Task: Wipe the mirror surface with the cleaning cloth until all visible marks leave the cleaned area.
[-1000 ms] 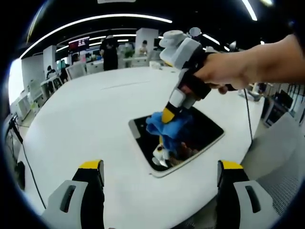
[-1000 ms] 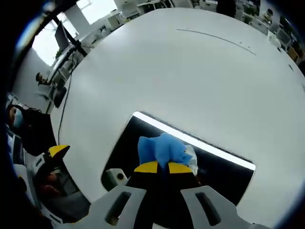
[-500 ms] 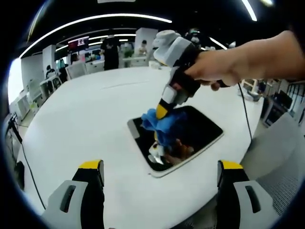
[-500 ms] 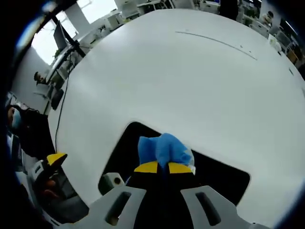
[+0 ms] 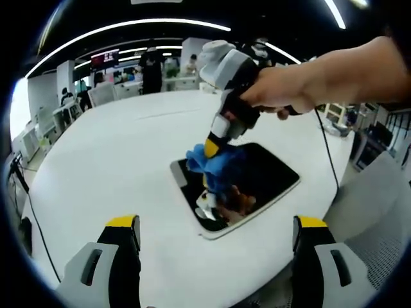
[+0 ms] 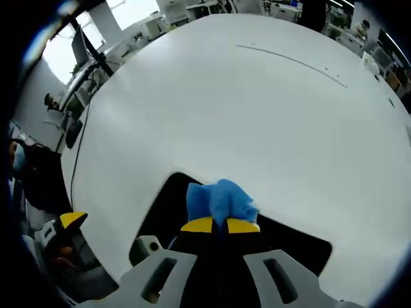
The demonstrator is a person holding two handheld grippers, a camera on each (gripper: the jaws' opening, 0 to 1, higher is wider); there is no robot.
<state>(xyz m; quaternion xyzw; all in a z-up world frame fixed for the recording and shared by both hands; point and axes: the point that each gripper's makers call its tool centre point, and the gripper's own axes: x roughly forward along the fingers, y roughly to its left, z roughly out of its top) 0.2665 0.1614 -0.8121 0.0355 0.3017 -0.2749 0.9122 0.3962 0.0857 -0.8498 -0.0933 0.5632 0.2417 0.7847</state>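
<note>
Right gripper [image 6: 220,225] clamps the blue cloth [image 6: 219,199], pressing it on the mirror [image 5: 257,176] right beneath its tips; left gripper [image 5: 217,224] hangs wide open nearby.

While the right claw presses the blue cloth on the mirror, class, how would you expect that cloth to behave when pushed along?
The cloth bunches in soft folds under the right claw, so it is probably floppy and light. It likely slides easily over the glossy mirror, trailing loose edges rather than rolling.
</note>
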